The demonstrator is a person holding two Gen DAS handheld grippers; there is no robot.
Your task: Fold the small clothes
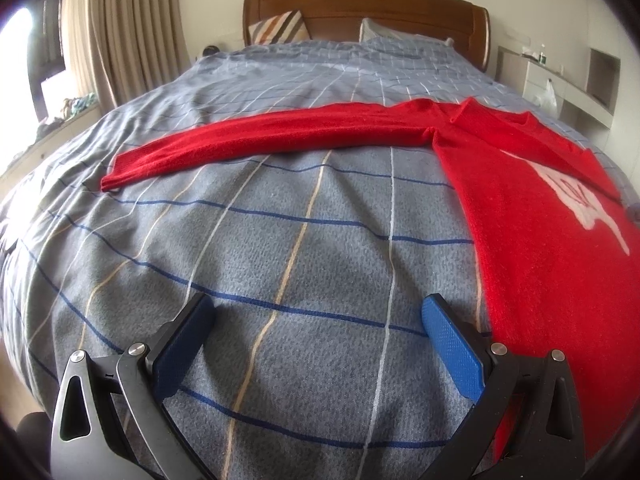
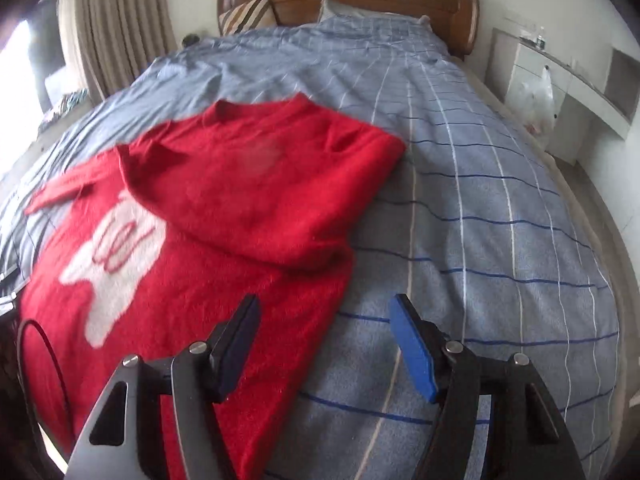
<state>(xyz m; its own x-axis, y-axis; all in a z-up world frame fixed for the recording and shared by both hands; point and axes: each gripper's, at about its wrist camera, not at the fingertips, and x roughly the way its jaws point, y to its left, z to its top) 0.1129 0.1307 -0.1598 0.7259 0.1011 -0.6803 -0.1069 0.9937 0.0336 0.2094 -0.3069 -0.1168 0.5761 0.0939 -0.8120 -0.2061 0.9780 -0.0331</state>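
Left gripper (image 1: 318,320): jaws stand wide apart with nothing between them but bare bedspread; the blue pads (image 1: 452,352) face each other low over the bed.
Right gripper (image 2: 324,320): jaws apart and gripping nothing; the sweater's lower right edge runs between them, the left finger over red knit and the right finger over the bedspread.
Sweater (image 1: 552,248): a red knit sweater with a white motif on its chest, lying flat on the bed; from the left gripper it sits ahead and to the right, its hem edge just beside the right finger.
Left sleeve (image 1: 260,148): stretched out straight across the bed, well ahead of the left gripper, cuff pointing off to the left.
Right sleeve (image 2: 256,184): folded inward over the sweater's body, ahead of the right gripper, covering the upper chest beside the white motif (image 2: 116,256).
Bedspread (image 1: 304,240): grey-blue with a grid of dark blue, white and tan lines, under everything.
Headboard (image 1: 368,8): brown wood, far ahead of both grippers, with a striped cushion (image 1: 280,26) leaning against it at the left.
Curtain (image 1: 132,28): beige, far ahead and to the left.
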